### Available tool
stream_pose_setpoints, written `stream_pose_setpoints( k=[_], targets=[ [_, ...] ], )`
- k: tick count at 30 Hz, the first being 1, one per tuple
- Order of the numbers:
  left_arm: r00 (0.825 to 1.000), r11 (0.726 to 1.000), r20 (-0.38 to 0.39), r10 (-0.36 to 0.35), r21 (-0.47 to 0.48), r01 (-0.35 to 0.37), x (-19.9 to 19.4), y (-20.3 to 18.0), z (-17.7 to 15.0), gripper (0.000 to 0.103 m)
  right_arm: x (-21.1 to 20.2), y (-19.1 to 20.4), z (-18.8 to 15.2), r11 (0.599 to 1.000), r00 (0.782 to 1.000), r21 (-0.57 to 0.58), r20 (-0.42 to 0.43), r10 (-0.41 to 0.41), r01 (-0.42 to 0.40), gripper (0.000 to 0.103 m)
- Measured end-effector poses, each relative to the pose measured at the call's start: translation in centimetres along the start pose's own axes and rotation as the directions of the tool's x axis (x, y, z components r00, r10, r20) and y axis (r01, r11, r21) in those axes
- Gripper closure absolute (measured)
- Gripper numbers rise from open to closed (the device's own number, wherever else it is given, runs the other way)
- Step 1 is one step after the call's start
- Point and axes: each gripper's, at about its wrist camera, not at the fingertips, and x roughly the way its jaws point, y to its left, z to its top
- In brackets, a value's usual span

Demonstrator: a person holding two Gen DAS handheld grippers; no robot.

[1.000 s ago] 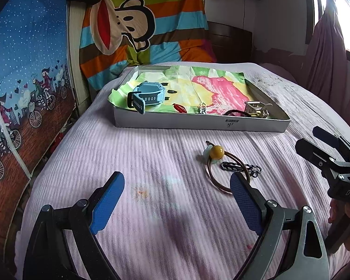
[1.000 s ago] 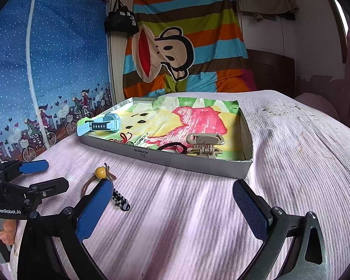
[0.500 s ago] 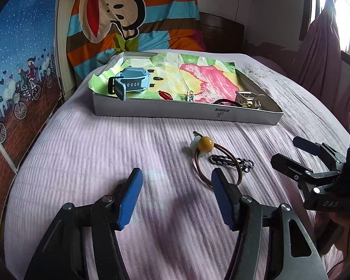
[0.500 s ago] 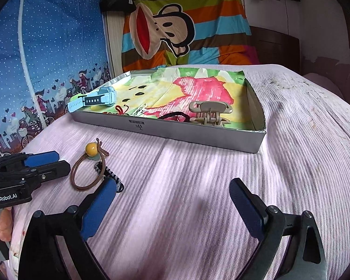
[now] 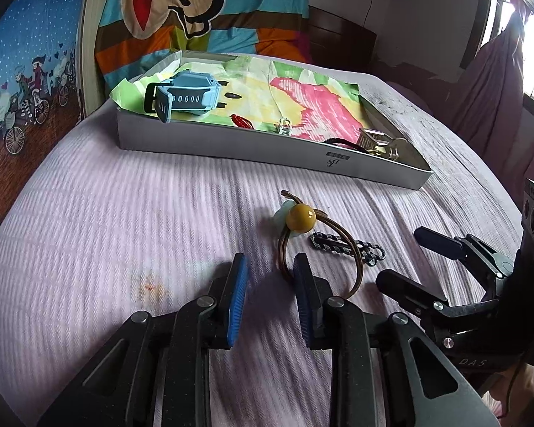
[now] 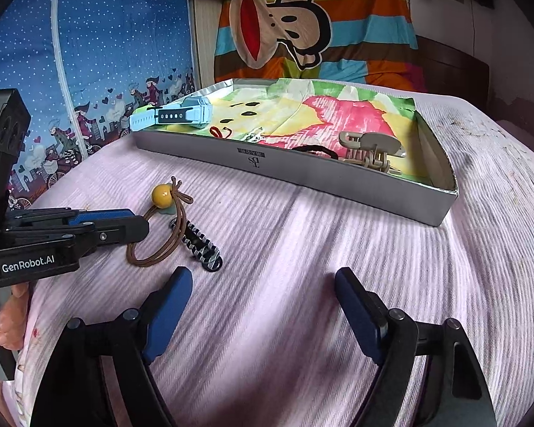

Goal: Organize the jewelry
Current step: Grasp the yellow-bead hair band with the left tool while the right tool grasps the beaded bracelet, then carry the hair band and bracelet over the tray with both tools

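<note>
The left gripper [image 5: 270, 274] sits low over the pink ribbed bedspread [image 5: 124, 220], its blue-padded fingers [image 5: 237, 295] drawn fairly close but with a clear gap and nothing between them. Its right-hand finger lies right at the near edge of the brown cord bracelet with a mustard-yellow bead [image 5: 300, 217], which lies flat on the bedspread; whether finger and cord touch cannot be told. Just beyond that loop, to the right, lies a black-and-white braided strap with a small dark clasp [image 5: 345, 249], passing under the cord.

The right gripper [image 6: 263, 295] hovers farther right, fingers spread wide and empty, the braided strap just ahead of its left finger.

Farther ahead of both grippers rests a shallow grey cardboard tray [image 5: 267, 149] lined with a green, yellow and pink patterned sheet [image 5: 302, 103]. In it lie a light-blue smartwatch [image 5: 185, 98] at the left end, a small red charm [image 5: 242, 121], a small silver trinket [image 5: 284, 126], and at the right end a beige claw hair clip [image 6: 370, 149] beside a black hair tie [image 6: 313, 149].
</note>
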Motion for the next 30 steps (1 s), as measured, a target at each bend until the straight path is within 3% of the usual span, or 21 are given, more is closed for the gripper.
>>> stream_pose_setpoints(
  k=[4,8,11,18,28,30],
  targets=[
    [1.0,1.0,-0.011,0.002,-0.01,-0.003,0.3,-0.1,0.2,0.085,0.0,0.1,0.1,1.0,1.0,-0.002,0.006,-0.013,0.013,0.031],
    [0.999,0.998,-0.012,0.047,-0.028,-0.047,0.5,0.1,0.3,0.098,0.1,0.5,0.3,1.0,1.0,-0.016,0.018,-0.011,0.011,0.038],
    [0.998,0.997,-0.007,0.07,-0.037,-0.07,0.4,0.3,0.3,0.102,0.5,0.9,0.4,0.999,1.0,-0.039,0.011,0.005,-0.004,0.043],
    [0.994,0.993,0.016,0.108,-0.049,-0.107,-0.2,0.6,0.1,0.102,0.9,1.6,0.7,0.997,0.999,-0.059,0.018,0.042,-0.041,0.049],
    [0.993,0.992,0.027,0.118,-0.036,-0.117,-0.6,0.2,0.1,0.102,1.6,2.6,1.1,0.991,0.995,-0.094,0.013,0.099,-0.097,0.086],
    [0.992,0.992,0.032,0.122,-0.03,-0.121,-0.7,0.1,0.2,0.102,1.5,2.6,1.1,0.99,0.994,-0.09,0.02,0.109,-0.106,0.086]
  ],
)
